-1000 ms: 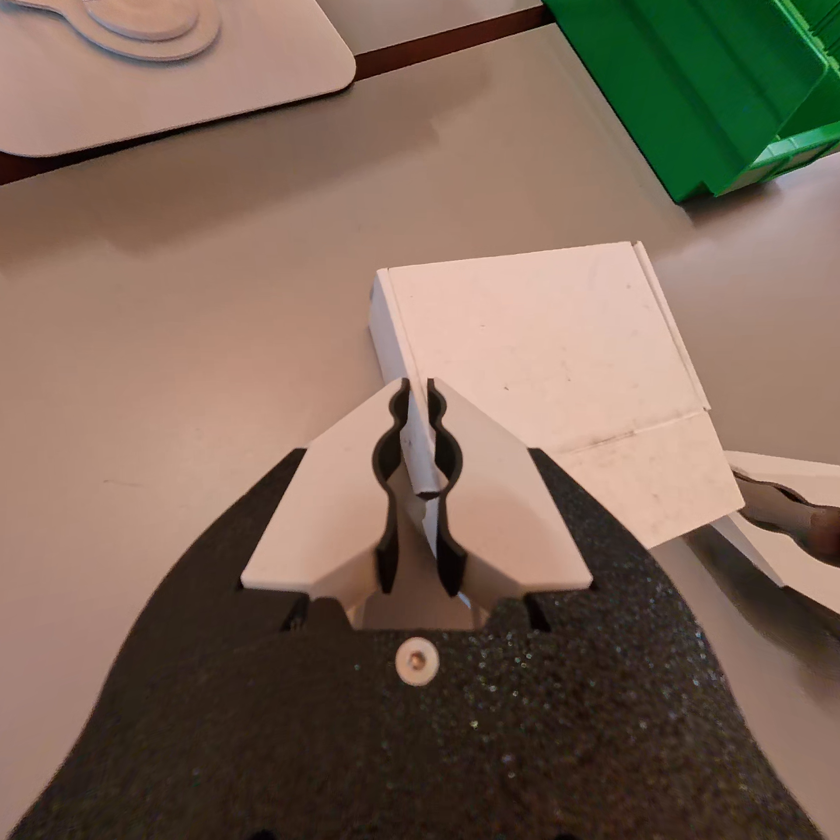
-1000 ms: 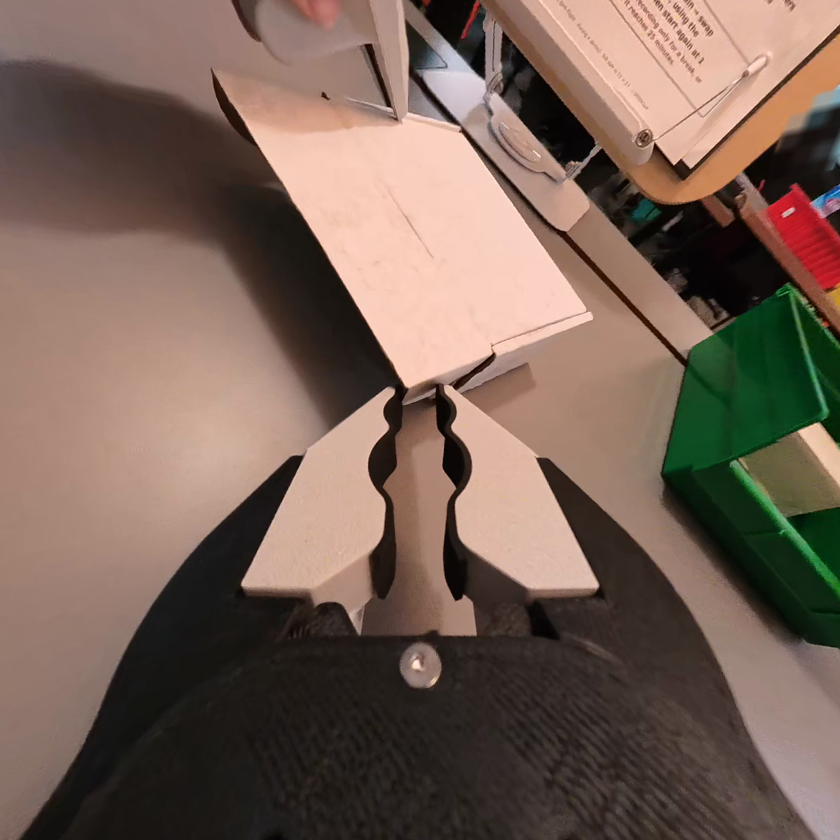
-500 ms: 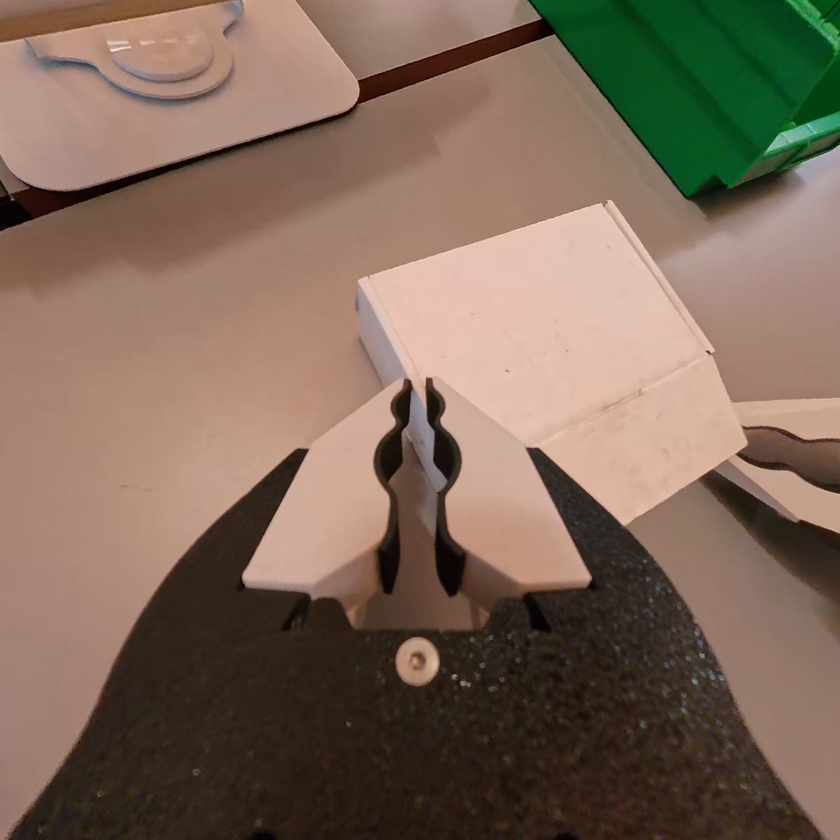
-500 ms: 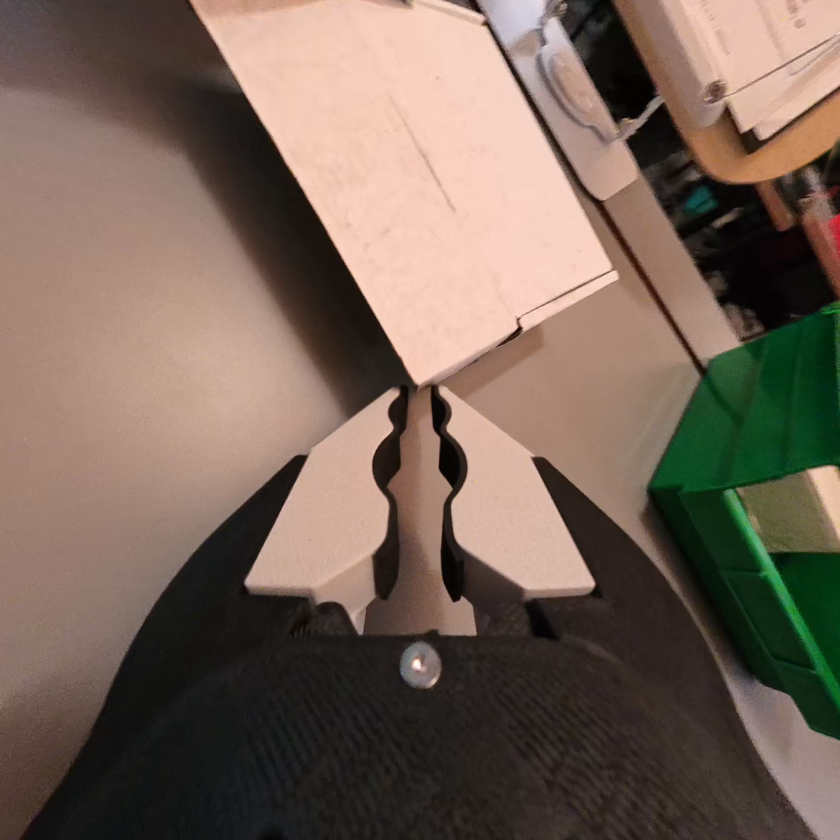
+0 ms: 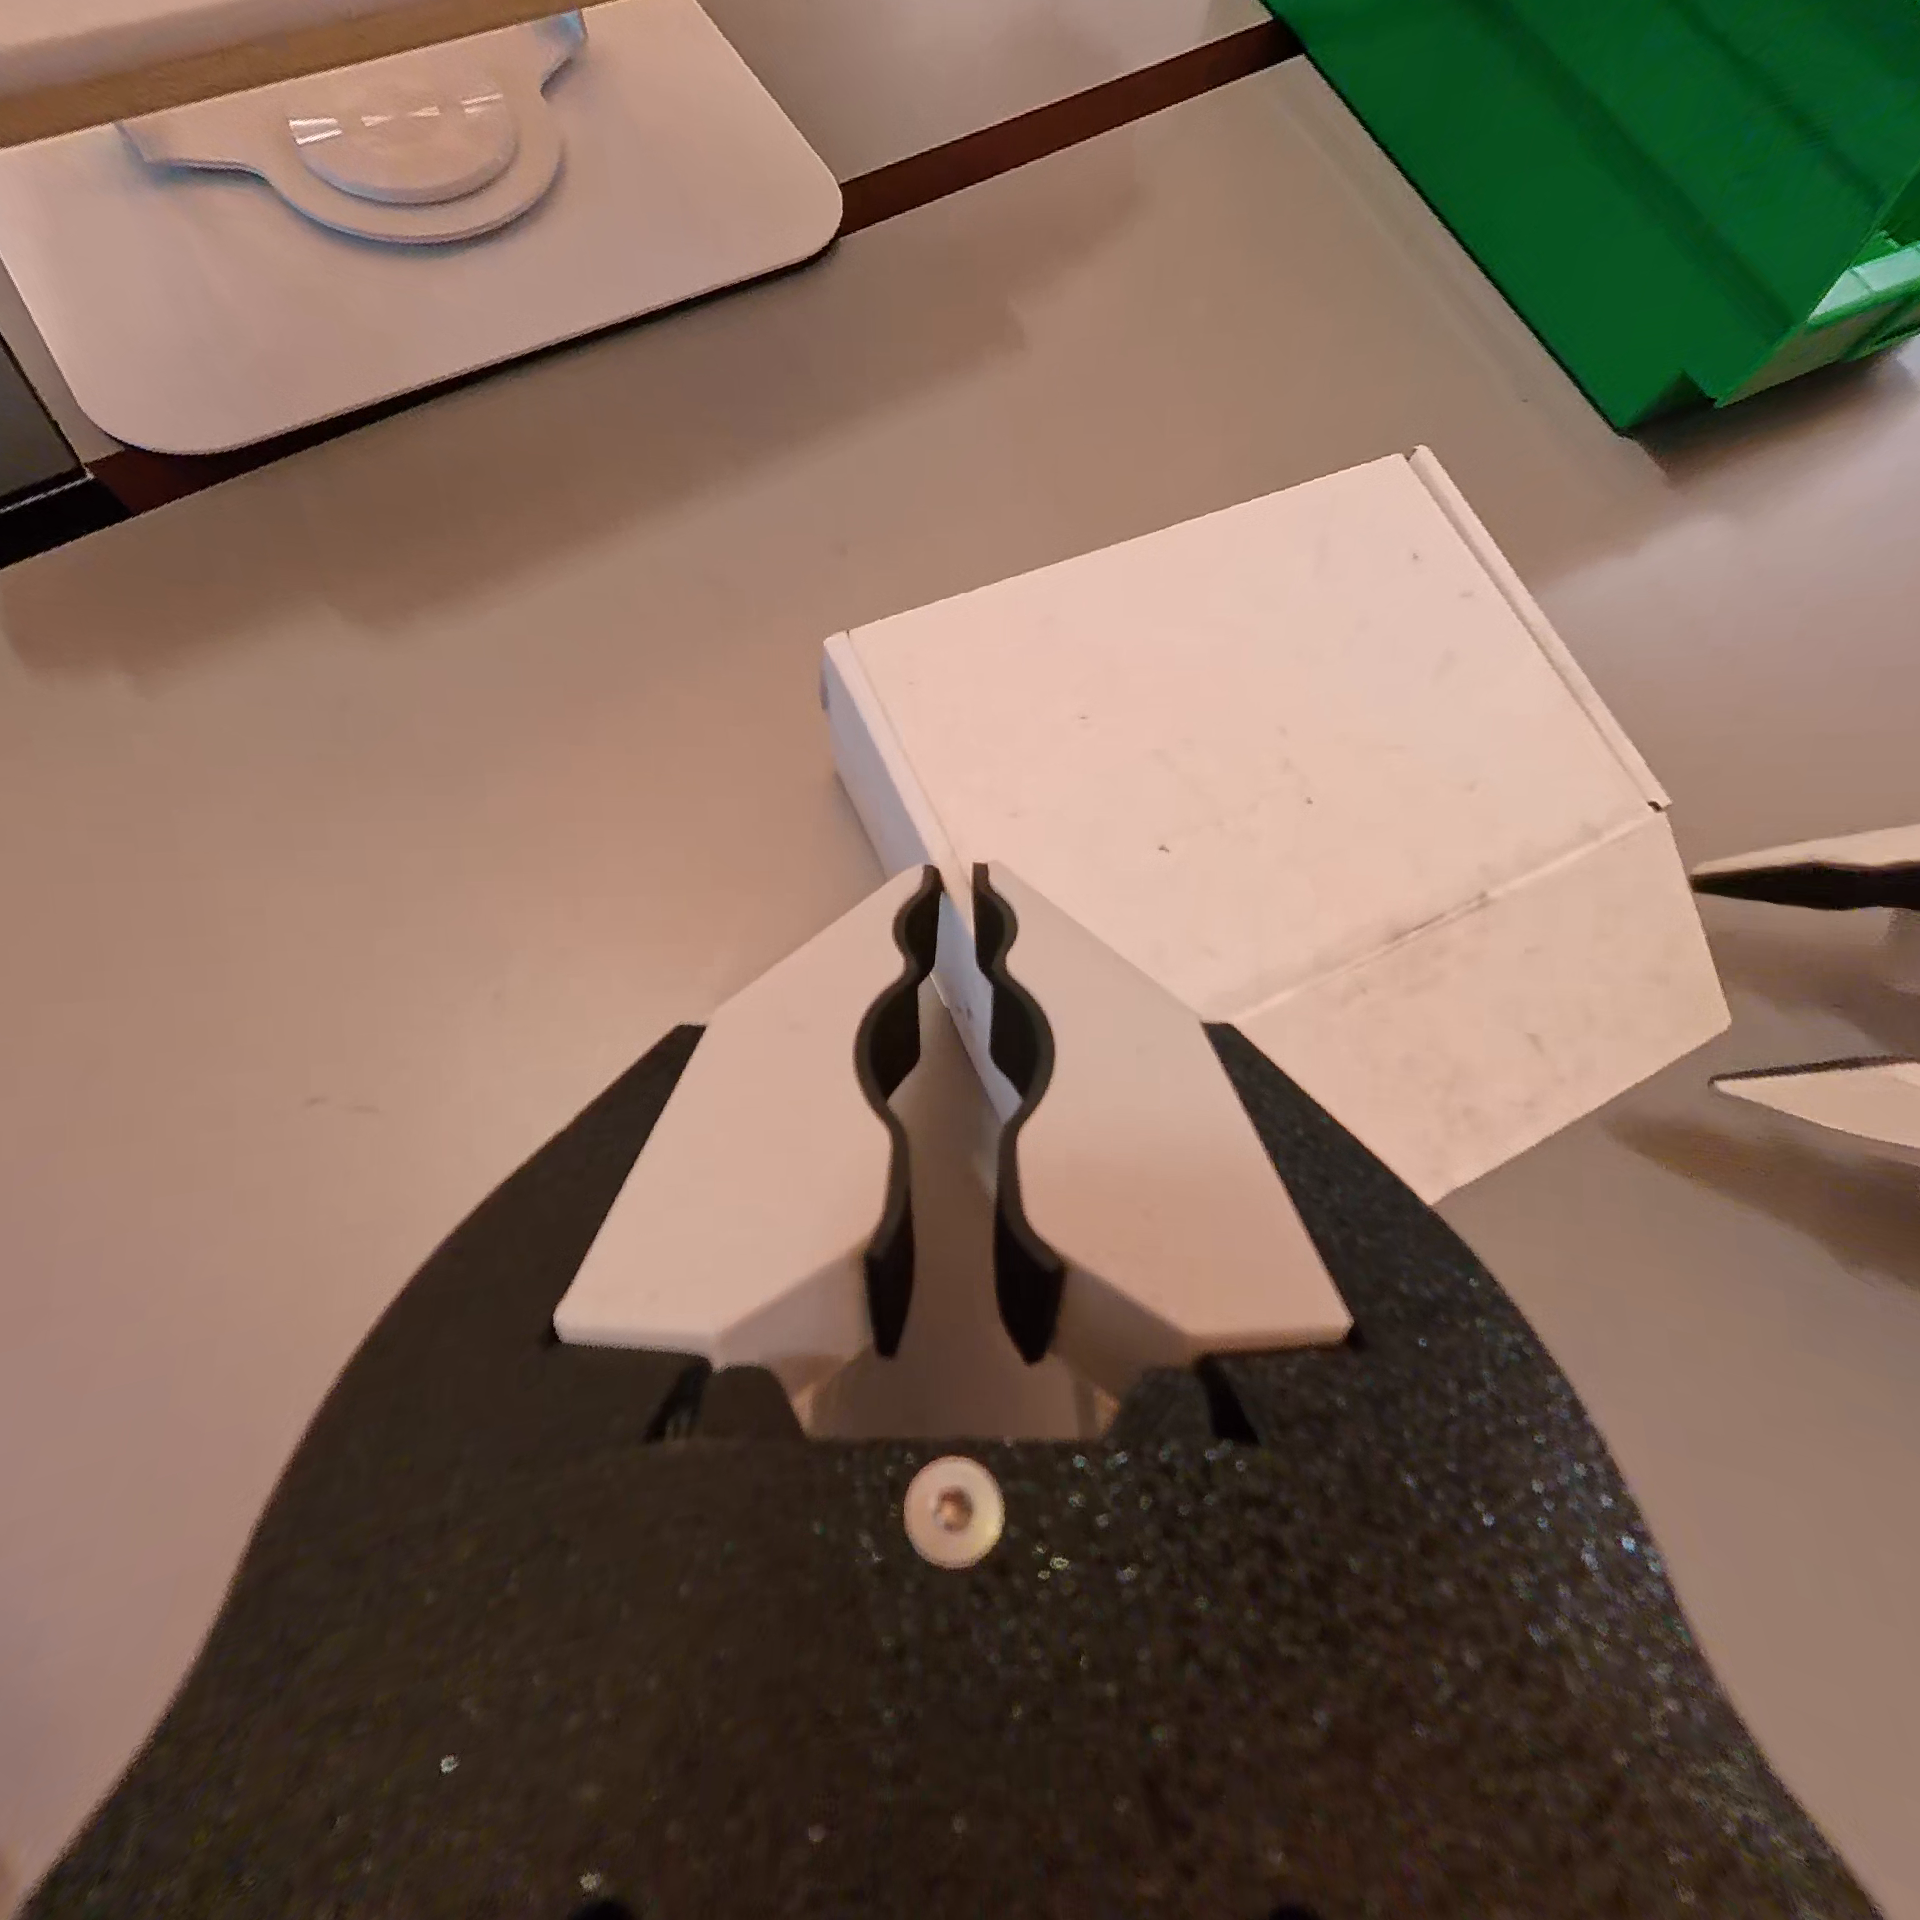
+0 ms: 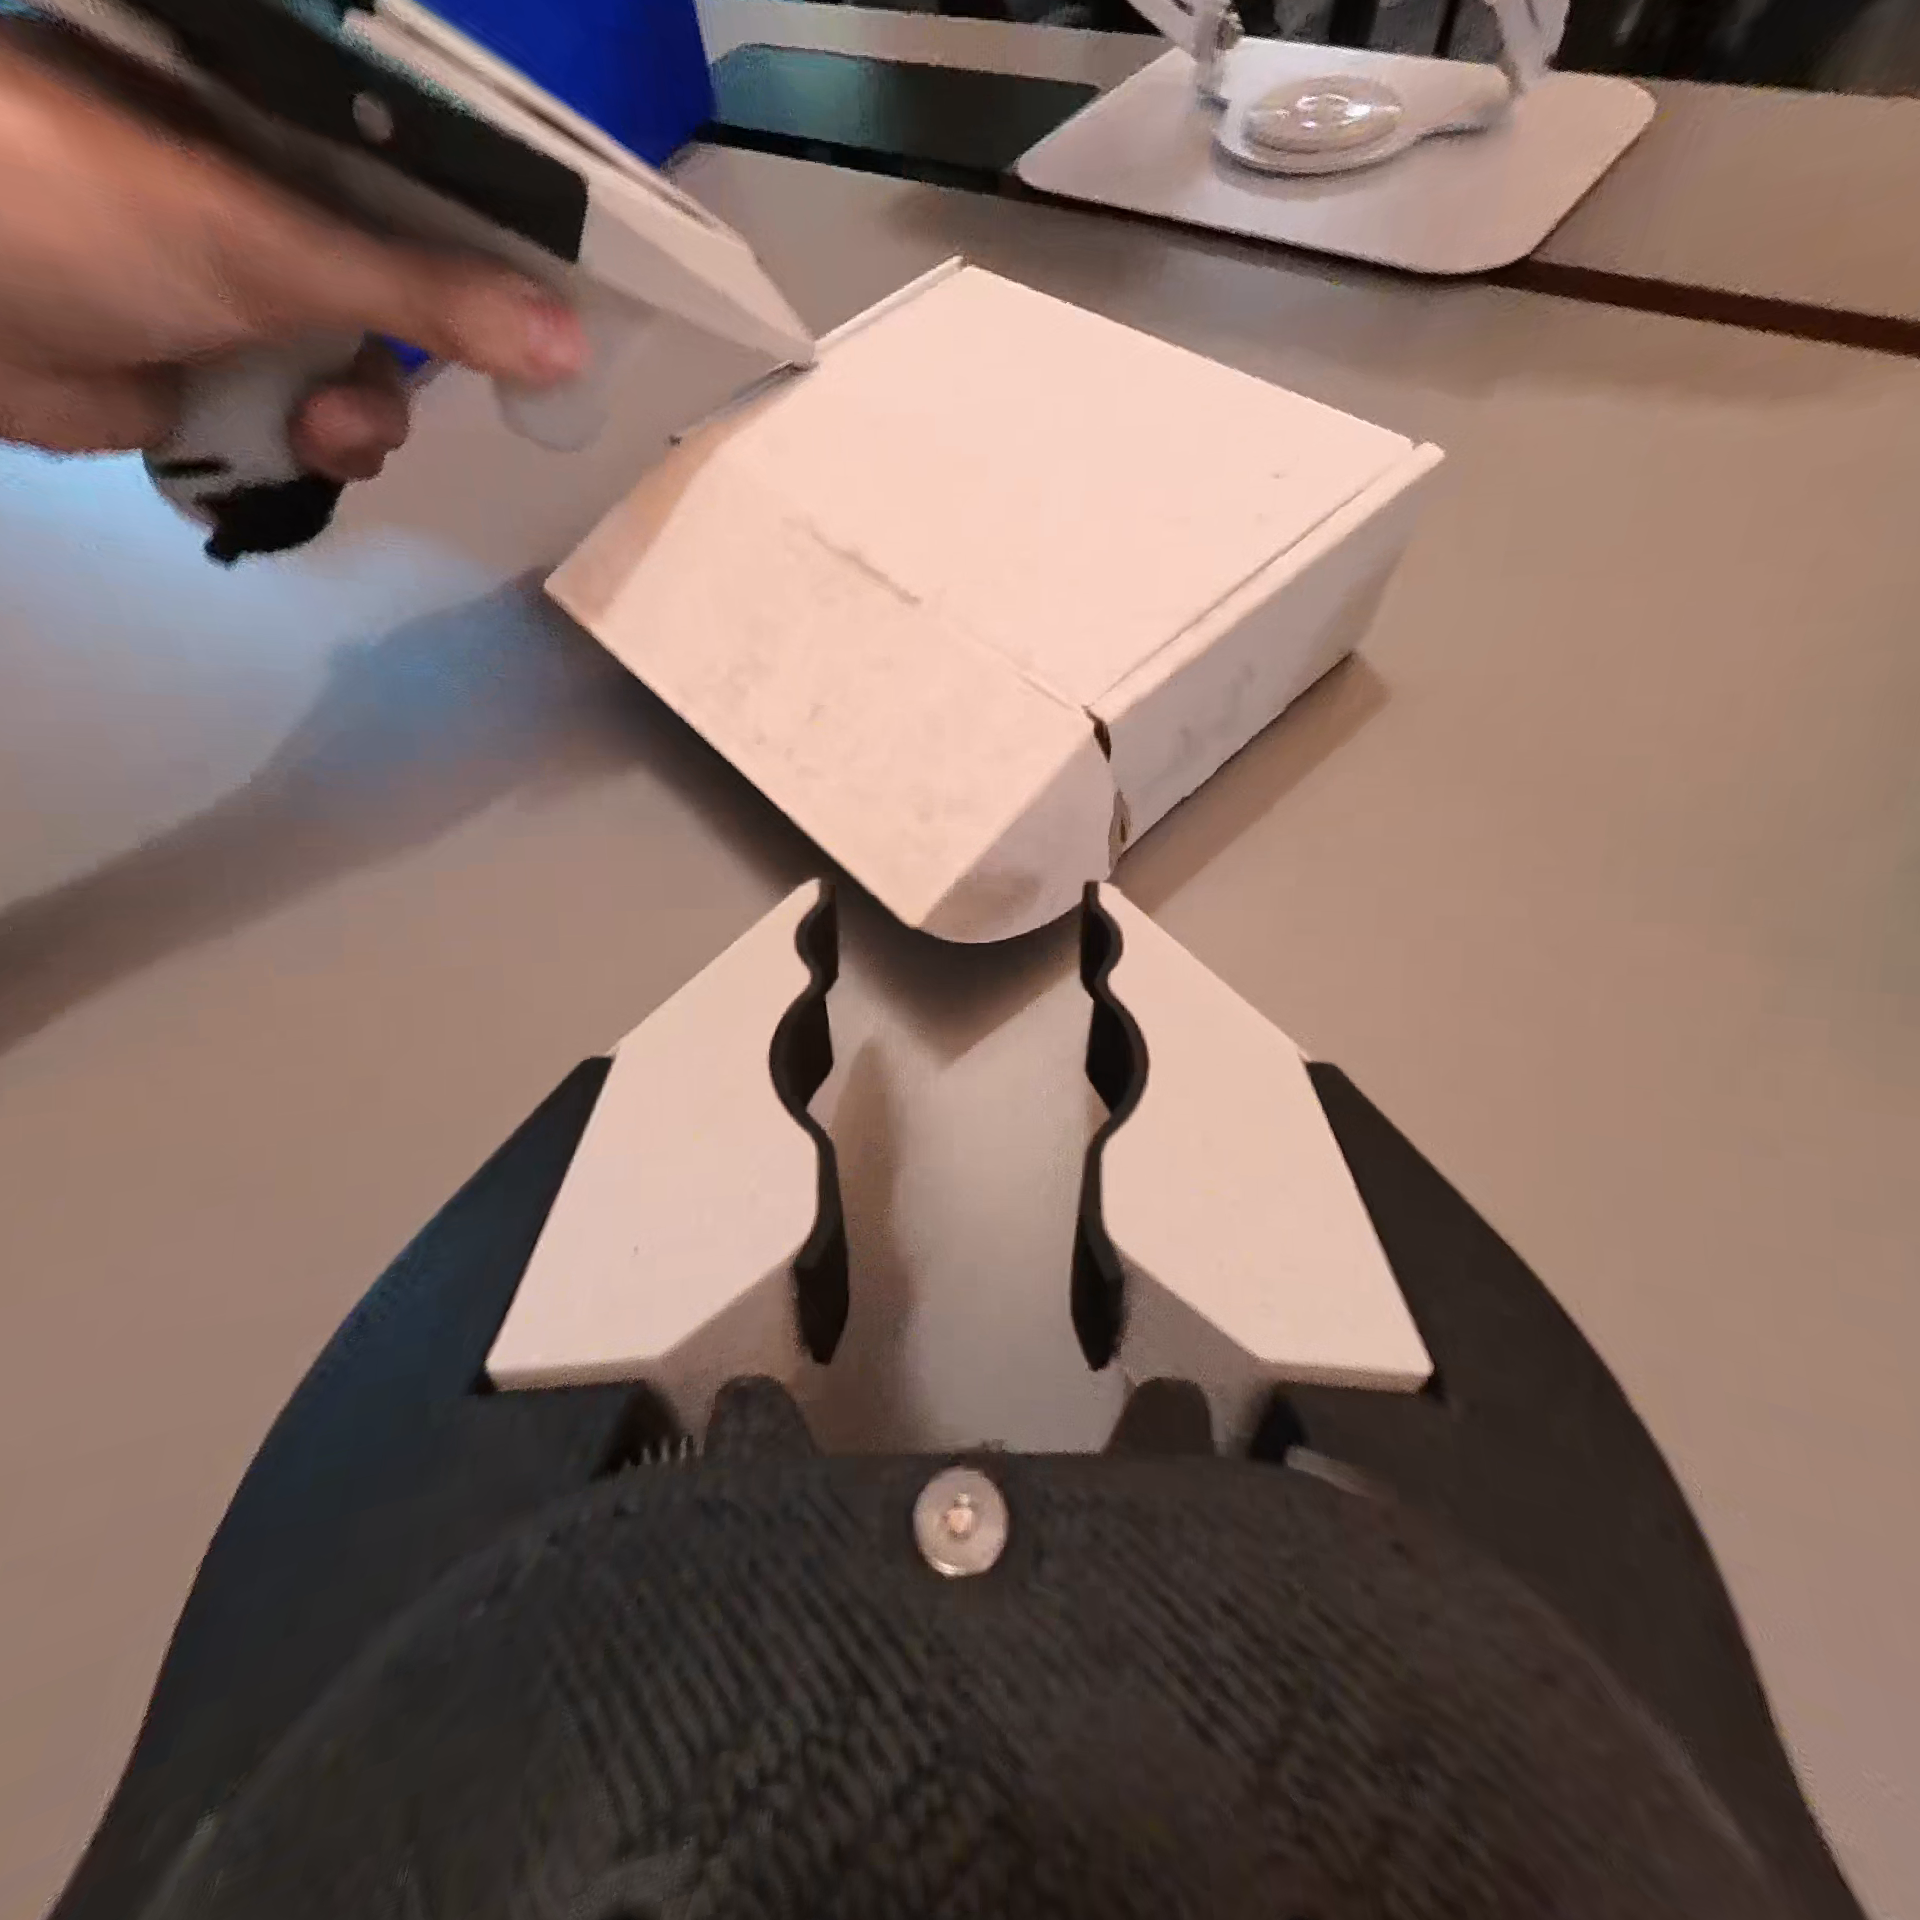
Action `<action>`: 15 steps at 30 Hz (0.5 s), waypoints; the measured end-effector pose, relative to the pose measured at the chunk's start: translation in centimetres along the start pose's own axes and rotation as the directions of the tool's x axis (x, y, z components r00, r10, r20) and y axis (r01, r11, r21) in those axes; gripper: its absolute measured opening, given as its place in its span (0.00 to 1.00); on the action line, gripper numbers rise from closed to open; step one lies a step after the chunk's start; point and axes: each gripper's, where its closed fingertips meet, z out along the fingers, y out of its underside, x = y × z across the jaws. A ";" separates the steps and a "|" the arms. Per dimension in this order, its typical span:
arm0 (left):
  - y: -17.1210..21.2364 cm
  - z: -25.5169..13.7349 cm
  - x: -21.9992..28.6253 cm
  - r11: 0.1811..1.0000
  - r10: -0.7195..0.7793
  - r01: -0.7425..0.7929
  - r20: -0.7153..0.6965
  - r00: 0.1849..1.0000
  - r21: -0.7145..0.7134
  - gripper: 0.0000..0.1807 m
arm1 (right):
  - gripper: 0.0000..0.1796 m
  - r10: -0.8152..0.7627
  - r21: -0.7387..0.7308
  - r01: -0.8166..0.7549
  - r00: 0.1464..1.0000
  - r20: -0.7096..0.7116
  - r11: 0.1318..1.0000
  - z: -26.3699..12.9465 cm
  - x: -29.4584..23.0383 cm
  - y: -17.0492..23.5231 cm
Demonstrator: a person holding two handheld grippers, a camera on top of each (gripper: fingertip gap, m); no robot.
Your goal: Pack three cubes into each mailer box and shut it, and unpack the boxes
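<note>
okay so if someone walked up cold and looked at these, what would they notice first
Probably the white box, lying shut mid-table between both grippers. The left gripper is nearly shut at its side edge, while the right gripper is open at its corner. A green bin stands behind.

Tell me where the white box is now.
The box lies shut on the table, between the left gripper and the right gripper, near the green bin.
</note>
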 end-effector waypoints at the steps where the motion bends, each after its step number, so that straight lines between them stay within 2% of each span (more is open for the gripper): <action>1: 0.0 0.0 0.0 1.000 0.001 -0.001 0.001 1.000 0.000 0.02 | 0.27 0.033 0.005 -0.033 0.999 -0.008 0.999 0.2 0.1 -0.2; 3: 0.0 0.0 0.0 1.000 0.001 -0.001 0.005 1.000 -0.002 0.02 | 0.26 0.087 -0.012 -0.088 0.996 -0.035 0.996 0.5 0.3 -0.3; 7: 0.0 0.0 0.0 1.000 -0.003 0.003 0.012 1.000 -0.002 0.02 | 0.26 0.216 -0.023 -0.216 0.976 0.007 0.976 1.2 -0.3 -0.6; 10: 0.0 0.0 0.0 1.000 -0.013 0.013 0.009 1.000 -0.001 0.02 | 0.27 0.240 -0.049 -0.240 0.971 -0.010 0.969 1.5 0.0 -0.3; 15: 0.0 0.0 0.0 1.000 -0.015 0.015 0.014 1.000 -0.006 0.02 | 0.33 0.264 -0.090 -0.261 0.964 0.022 0.961 1.9 -0.7 -0.1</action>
